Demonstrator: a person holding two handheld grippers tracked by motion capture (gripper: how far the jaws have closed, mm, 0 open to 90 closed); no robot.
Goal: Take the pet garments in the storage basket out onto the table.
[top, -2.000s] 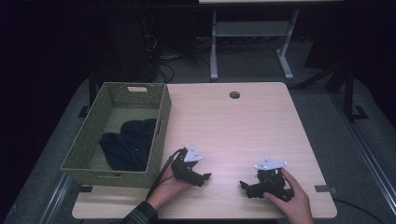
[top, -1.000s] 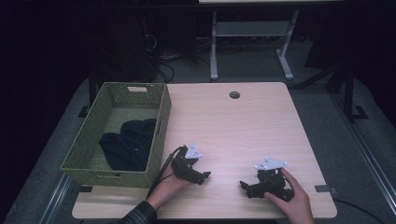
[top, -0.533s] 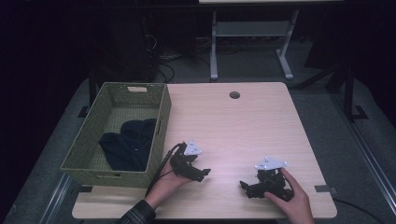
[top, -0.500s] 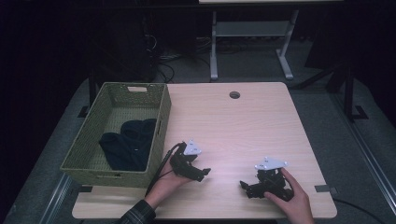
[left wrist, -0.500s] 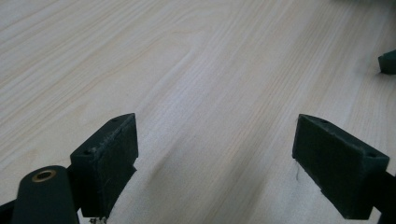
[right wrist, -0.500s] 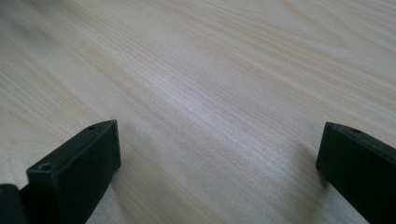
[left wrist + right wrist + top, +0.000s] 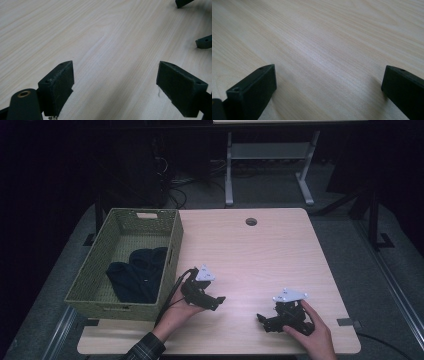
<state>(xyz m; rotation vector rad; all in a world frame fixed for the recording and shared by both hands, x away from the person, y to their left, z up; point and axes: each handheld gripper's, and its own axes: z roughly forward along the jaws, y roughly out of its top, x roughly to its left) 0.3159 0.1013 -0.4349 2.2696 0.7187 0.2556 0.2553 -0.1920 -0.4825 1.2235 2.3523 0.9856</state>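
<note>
Two grippers are resting low over a pale wooden table, each in one of the person's hands. Left gripper is sitting just right of a green woven basket, its jaws spread wide and holding nothing. Right gripper is lying near the table's front edge, jaws equally wide and empty. Dark cloth is lying bunched inside the basket. Reaching for it, the left gripper is likely risking a knock against the basket's near wall, or a snag in the weave.
</note>
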